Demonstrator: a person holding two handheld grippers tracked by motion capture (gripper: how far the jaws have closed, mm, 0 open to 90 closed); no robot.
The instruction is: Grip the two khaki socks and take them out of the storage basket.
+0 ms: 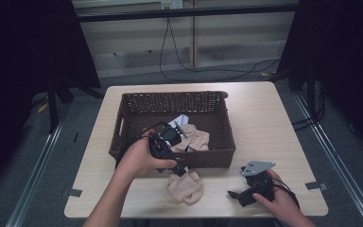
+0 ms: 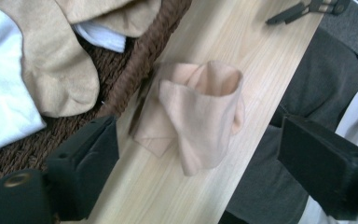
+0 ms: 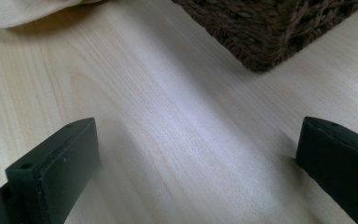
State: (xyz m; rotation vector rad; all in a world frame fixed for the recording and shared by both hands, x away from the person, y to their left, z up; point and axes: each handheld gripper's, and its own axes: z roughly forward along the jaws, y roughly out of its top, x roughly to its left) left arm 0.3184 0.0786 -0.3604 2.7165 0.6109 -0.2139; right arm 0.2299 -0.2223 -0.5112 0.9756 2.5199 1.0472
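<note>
Left hand-held gripper (image 2: pixel 196 172) jaws spread wide, poised over the crumpled peach fabric sock (image 2: pixel 198 112) lying on the pale wooden table (image 2: pixel 242 51) just beside the dark brown woven wicker basket (image 1: pixel 130 106). Best lowered squarely over the bunched fold, then closed firmly. Right hand-held gripper (image 3: pixel 198 172) open, clamping nothing, near the table's front edge.

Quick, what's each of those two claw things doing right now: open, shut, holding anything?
Left gripper: open, holding nothing; the peach sock lies on the table below it.
Right gripper: open, empty, over bare table.
</note>
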